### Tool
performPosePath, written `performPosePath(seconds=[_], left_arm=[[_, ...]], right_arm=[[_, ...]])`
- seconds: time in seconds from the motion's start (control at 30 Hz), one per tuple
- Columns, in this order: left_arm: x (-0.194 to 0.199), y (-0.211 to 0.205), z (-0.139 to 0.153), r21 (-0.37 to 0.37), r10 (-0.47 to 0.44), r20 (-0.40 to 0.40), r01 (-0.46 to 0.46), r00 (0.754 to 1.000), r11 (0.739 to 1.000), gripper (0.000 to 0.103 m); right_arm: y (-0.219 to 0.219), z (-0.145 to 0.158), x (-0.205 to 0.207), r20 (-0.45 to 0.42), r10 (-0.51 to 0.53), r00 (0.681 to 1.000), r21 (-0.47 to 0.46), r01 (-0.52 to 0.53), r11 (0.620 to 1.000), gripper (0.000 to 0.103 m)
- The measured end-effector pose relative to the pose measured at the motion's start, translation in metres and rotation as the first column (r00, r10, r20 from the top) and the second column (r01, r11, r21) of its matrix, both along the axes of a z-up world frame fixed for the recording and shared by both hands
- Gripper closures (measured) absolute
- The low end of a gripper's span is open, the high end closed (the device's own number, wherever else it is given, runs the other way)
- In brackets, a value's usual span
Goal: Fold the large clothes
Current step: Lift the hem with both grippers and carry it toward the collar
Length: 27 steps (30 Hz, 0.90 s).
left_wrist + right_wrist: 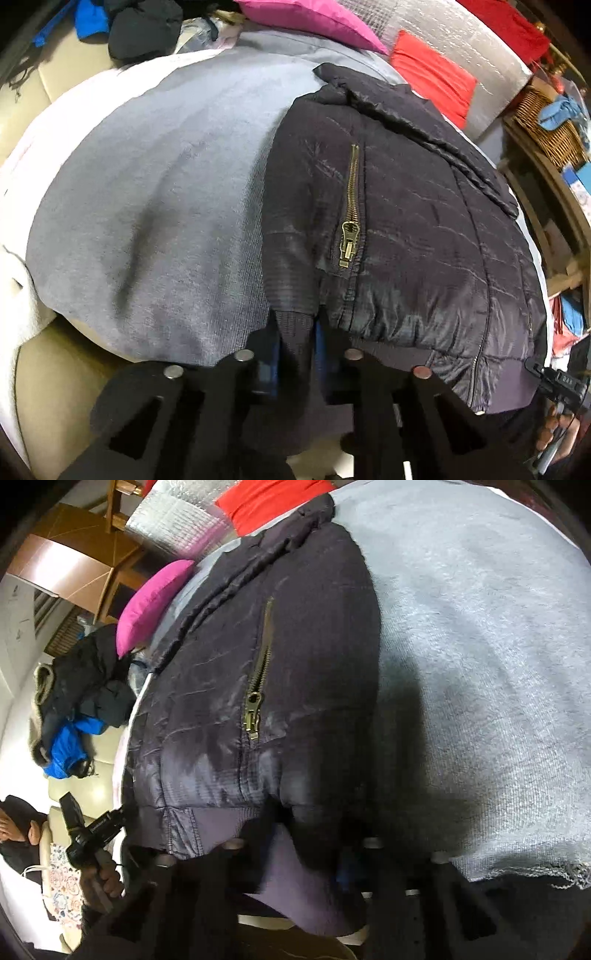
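**Dark quilted jacket gripped at the hem, fold under way**

Dark, shiny quilted jacket (406,229) with a brass pocket zipper (349,218) lies spread on a grey knit blanket (166,206) over a cream sofa (48,373), and both grippers are on its ribbed hem! Left gripper (297,354) has its fingers pinched together on a tuck of the ribbed band; right gripper (303,853) is clamped the same way on the hem at the other side, with purple-grey fabric bulging between its fingers. Looks like the grasp stage of a fold, the jacket flat with its collar at the far end. Next call, I'd say: lift both corners evenly and carry the hem toward the collar, keeping the slippery shell taut so it doesn't slide out. Beyond it sit a magenta cushion (314,18), a red cushion (432,74) and a heap of dark and blue clothes (81,701).
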<state>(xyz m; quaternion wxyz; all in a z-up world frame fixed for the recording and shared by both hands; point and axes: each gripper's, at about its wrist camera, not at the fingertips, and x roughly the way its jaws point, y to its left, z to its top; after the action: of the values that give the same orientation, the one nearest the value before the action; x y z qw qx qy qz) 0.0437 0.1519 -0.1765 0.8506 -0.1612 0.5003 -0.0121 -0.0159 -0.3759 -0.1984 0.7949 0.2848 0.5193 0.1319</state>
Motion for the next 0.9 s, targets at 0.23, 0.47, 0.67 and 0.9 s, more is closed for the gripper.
performPosePath(seconds=[0.23, 0.47, 0.67, 0.9], left_arm=[[-0.020, 0.011, 0.022, -0.052, 0.005, 0.049, -0.002, 0.999, 0.999, 0.092], [-0.048, 0.024, 0.045, -0.114, 0.006, 0.092, 0.005, 0.996, 0.994, 0.092], [-0.066, 0.035, 0.072, -0.167, -0.002, 0.149, 0.028, 0.989, 0.986, 0.092], [-0.066, 0.043, 0.085, -0.203, 0.001, 0.174, 0.035, 0.985, 0.978, 0.092]], right_arm=[[0.001, 0.019, -0.012, 0.042, 0.022, 0.999, -0.007, -0.021, 1.000, 0.093], [-0.003, 0.040, -0.031, 0.076, 0.049, 0.996, 0.038, -0.052, 0.998, 0.094], [-0.016, 0.058, -0.049, 0.127, 0.029, 0.992, 0.118, -0.044, 0.992, 0.094], [-0.031, 0.078, -0.061, 0.184, 0.013, 0.983, 0.158, -0.043, 0.987, 0.094]])
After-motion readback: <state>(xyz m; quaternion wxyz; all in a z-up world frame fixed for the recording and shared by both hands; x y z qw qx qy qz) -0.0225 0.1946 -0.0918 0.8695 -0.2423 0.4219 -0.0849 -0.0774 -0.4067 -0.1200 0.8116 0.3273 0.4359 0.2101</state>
